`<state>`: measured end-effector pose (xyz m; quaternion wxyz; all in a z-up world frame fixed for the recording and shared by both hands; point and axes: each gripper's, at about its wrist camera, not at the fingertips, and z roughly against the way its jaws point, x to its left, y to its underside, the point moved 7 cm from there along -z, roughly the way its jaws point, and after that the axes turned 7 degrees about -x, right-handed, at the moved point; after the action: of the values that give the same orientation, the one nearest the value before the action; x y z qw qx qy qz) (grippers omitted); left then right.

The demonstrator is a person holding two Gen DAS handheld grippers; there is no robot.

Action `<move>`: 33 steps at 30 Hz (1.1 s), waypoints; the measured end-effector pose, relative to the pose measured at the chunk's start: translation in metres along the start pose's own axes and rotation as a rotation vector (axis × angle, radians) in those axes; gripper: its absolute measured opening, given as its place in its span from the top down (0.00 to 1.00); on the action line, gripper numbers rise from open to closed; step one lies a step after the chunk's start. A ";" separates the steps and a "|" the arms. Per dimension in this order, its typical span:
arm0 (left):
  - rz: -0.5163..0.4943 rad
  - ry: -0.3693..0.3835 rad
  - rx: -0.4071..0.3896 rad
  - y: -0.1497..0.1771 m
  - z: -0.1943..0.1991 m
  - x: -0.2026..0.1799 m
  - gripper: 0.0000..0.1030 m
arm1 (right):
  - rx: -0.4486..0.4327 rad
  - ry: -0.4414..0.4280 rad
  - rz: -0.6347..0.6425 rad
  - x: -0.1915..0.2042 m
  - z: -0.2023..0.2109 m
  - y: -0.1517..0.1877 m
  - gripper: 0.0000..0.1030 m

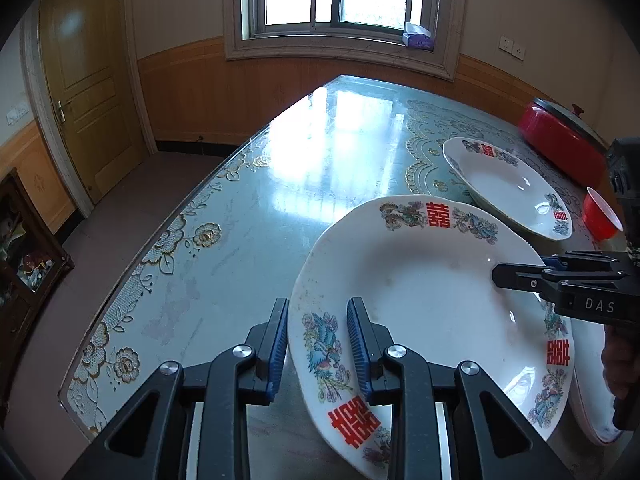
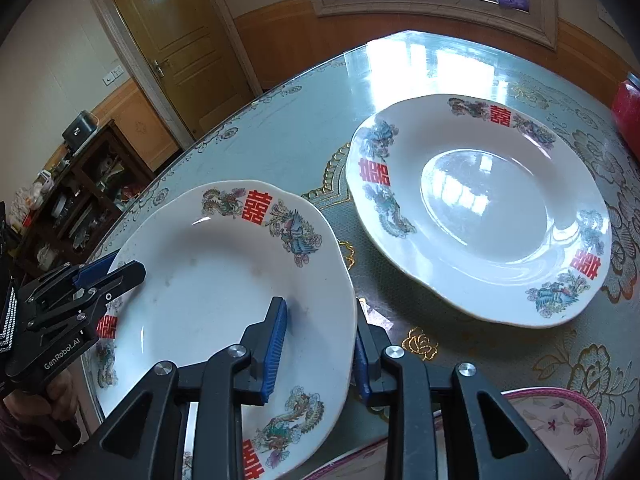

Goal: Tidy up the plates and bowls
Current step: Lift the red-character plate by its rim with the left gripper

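Tabletop: plate rim between both grippers' jaws.

Two white plates, near plate and far plate, both with red double-happiness characters plus blue-green dragon and phoenix prints round the rim. Pale teal counter, glossy, with gold-outlined lace flowers along the edge. Red pot, little red bowl. Pink-rimmed dish with small purple flowers. Black tongs with blue ribbed pads. Orange-brown wall panelling, honey wooden door.

A home dining room: glass-topped table, wooden door, crockery cabinet.
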<state>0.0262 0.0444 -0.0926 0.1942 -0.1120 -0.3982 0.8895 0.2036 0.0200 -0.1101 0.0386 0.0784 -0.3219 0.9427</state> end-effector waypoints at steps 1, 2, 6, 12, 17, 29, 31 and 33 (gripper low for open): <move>0.008 0.011 0.000 0.000 0.000 0.001 0.72 | 0.002 0.003 0.005 0.001 -0.001 -0.001 0.71; 0.015 0.023 0.002 -0.001 -0.001 0.000 0.72 | 0.003 0.004 0.011 -0.002 -0.001 0.000 0.70; 0.030 0.080 -0.001 0.005 0.005 0.003 0.64 | 0.020 -0.009 0.045 0.005 -0.006 0.000 0.68; 0.016 0.108 0.044 0.024 0.003 -0.007 0.62 | 0.034 0.004 0.102 0.018 -0.013 0.004 0.60; 0.068 0.100 0.051 0.024 0.005 0.000 0.67 | 0.025 0.008 0.076 0.015 -0.011 0.005 0.67; 0.064 0.095 0.006 0.003 0.022 -0.001 0.68 | -0.048 0.037 0.032 0.009 0.018 0.002 0.67; 0.061 0.106 -0.001 -0.001 0.024 -0.005 0.68 | -0.063 0.054 0.021 0.007 0.025 0.003 0.67; 0.055 0.119 -0.007 -0.005 0.026 -0.009 0.68 | -0.084 0.070 0.007 0.004 0.033 0.004 0.68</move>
<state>0.0260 0.0262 -0.0718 0.1925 -0.1764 -0.3859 0.8849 0.2033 -0.0033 -0.0856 0.0499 0.0425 -0.3598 0.9307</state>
